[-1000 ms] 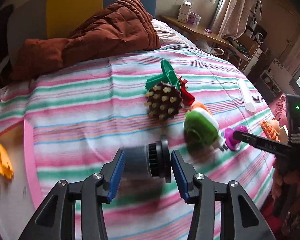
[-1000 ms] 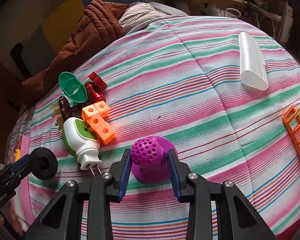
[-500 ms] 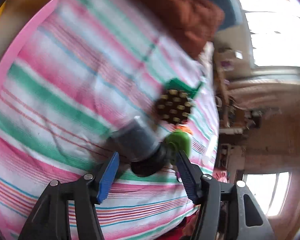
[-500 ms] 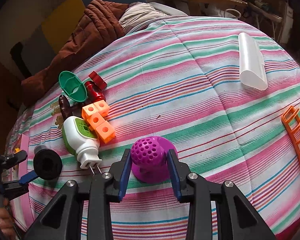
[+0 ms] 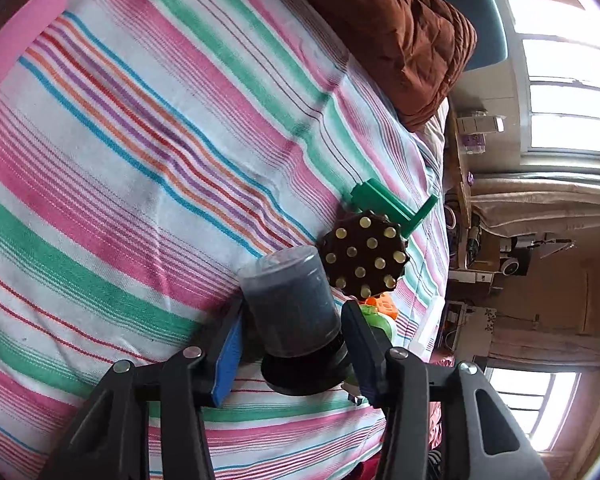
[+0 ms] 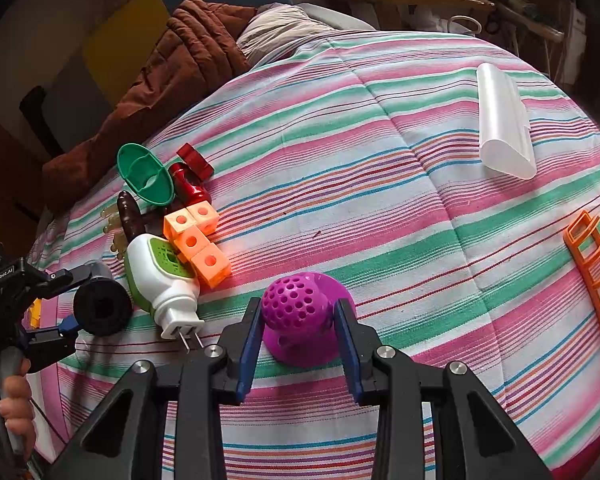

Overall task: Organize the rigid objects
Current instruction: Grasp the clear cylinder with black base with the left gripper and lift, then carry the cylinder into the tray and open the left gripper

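Observation:
A grey capped cylinder on a black round base stands between the fingers of my left gripper, over the striped bedspread. The jaws are closing and both pads lie against it. In the right wrist view, the left gripper holds the black base just left of a green-and-white plug-in device. My right gripper is shut on a purple perforated dome that rests on the bed.
Beside the plug-in device lie orange cubes, a green scoop, a red piece and a brown studded brush. A white tube and an orange rack lie at the right. A brown quilt is behind.
The left gripper rolled and sank toward the bed; its jaws opened around the grey cylinder, then closed on it again. The right gripper and the purple dome stayed still.

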The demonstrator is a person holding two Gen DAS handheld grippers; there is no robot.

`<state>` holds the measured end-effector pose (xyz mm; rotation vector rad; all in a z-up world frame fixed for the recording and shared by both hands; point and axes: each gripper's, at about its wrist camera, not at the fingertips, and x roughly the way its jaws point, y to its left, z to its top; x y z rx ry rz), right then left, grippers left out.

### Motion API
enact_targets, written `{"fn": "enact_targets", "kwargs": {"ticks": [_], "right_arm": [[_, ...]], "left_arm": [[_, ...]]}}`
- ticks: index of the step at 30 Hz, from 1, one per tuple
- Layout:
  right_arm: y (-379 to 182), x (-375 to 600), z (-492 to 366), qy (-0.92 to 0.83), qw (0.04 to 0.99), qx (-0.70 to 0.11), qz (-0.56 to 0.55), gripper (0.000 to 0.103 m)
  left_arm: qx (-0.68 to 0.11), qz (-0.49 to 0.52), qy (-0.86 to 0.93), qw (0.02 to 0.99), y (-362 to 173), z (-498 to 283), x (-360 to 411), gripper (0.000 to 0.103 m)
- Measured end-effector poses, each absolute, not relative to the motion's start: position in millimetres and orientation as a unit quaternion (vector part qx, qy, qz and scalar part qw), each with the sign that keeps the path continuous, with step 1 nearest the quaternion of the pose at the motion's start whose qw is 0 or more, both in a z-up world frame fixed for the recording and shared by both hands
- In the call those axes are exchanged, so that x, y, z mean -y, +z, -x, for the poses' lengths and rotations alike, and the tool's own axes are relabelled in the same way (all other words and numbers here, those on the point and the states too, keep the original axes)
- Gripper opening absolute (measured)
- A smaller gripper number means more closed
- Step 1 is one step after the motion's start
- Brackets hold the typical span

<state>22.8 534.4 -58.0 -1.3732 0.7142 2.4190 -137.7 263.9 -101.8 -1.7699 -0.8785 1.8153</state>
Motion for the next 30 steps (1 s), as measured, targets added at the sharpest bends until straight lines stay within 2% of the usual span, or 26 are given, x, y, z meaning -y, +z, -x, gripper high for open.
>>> {"fn": "enact_targets", "kwargs": {"ticks": [5,10,15,23,30], "right_arm": [[-58,-534,-22,0.835,0.135,-0.244,0.474,0.036],[-58,-535,-22,0.835,0.135,-0.243,0.475,0.036],[-58,-535,-23,0.835,0.135,-0.242,0.474,0.036],[-58,-535,-23,0.835,0.135,-0.244,0.475,0.036],[-57,-535,-23,0.835,0.135,-0.241,0.475,0.036]], "left_arm": [[0.249,0.591,0.718,0.269,-75,126,-259,0.045],[0.106,0.516,0.791,0.311,-50,98,-272,0.045],[-0.033,0.457,0.829,0.32,-49,66,-283,0.045],[-0.079,0.435,0.831,0.338,-59,19,-270,0.045],[-0.063,0.45,0.822,0.343,-63,6,-262,0.046]]}}
